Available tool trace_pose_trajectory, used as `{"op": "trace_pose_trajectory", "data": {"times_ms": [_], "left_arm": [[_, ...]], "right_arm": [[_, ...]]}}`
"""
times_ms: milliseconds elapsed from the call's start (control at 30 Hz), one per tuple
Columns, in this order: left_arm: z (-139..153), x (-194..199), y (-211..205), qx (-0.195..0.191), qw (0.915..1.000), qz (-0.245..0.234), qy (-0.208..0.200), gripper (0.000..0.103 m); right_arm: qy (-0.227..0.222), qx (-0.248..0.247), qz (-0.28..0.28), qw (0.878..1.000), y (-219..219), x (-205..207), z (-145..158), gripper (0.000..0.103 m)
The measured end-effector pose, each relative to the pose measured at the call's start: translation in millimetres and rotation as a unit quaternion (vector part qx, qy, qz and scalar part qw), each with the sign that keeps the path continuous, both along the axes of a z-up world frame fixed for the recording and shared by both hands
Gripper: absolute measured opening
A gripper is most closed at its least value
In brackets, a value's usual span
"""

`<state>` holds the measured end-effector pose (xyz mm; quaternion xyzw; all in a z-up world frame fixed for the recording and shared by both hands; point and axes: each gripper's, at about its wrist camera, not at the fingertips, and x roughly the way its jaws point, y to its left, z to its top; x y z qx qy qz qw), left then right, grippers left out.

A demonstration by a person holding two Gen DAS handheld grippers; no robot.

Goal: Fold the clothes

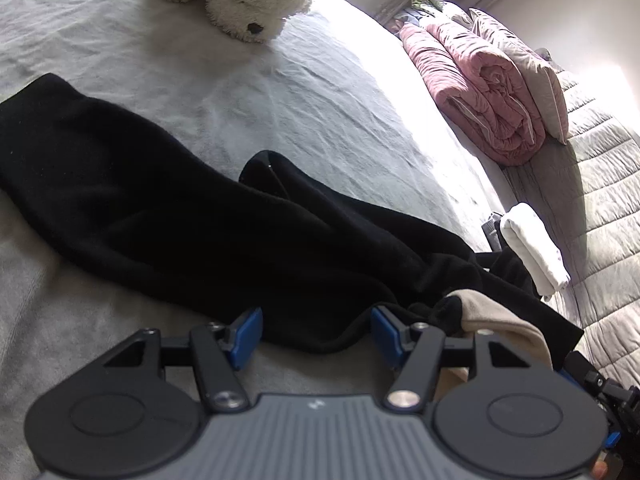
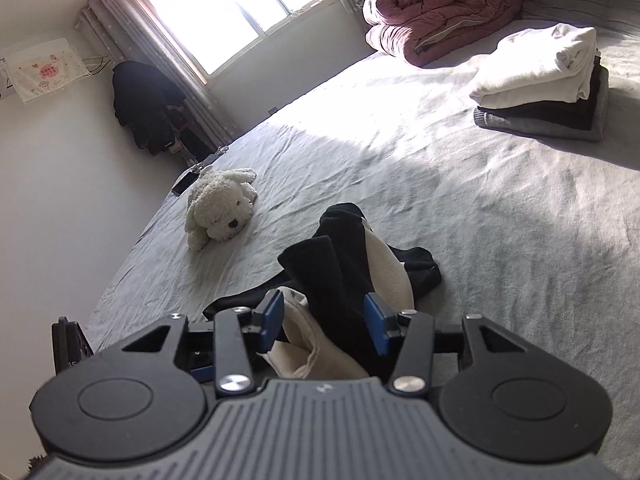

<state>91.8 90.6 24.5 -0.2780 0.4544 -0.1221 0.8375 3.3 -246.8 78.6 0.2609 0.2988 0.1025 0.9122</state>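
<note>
A black garment with a cream lining lies stretched across the grey bed. My left gripper is open just above the garment's near hem, its blue pads wide apart and touching nothing. In the right wrist view the same garment is bunched into a raised heap, cream lining showing. My right gripper is part closed on this bunch: cream cloth lies against the left pad and black cloth against the right.
A white plush dog lies further up the bed, with a phone at the bed's edge. A stack of folded clothes sits at the right. A rolled pink duvet lies beyond it, beside a window.
</note>
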Motion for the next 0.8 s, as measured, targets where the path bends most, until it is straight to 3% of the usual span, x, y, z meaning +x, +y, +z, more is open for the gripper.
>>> {"op": "trace_pose_trajectory", "data": {"times_ms": [133,200,300,333,367,500,700,800], "left_arm": [[-8,2,1,-0.02,0.999,0.04,0.007,0.057],[-13,2,4,-0.031,0.9971,0.068,0.011,0.049],[-17,2,5,-0.019,0.9948,0.098,0.018,0.024],[-18,2,4,-0.01,0.9944,0.104,0.019,0.009],[-18,2,4,-0.004,0.994,0.108,0.018,0.001],[-15,-2,4,0.005,0.9927,0.121,0.003,0.001],[6,-8,15,0.043,0.9886,0.135,-0.053,0.0],[23,-9,23,0.075,0.9821,0.145,-0.093,0.0]], "right_arm": [[-0.004,-0.012,-0.019,1.0,3,11,-2,0.012],[-0.009,-0.013,-0.031,0.999,3,14,-1,0.01],[-0.03,-0.014,-0.058,0.998,-2,10,6,0.009],[-0.039,-0.012,-0.068,0.997,-5,8,9,0.009],[-0.046,-0.012,-0.078,0.996,-8,7,13,0.009],[-0.053,-0.016,-0.113,0.992,-24,5,17,0.009],[-0.044,-0.008,-0.141,0.989,-43,2,13,0.009],[-0.051,-0.009,-0.144,0.988,-49,-3,16,0.009]]}}
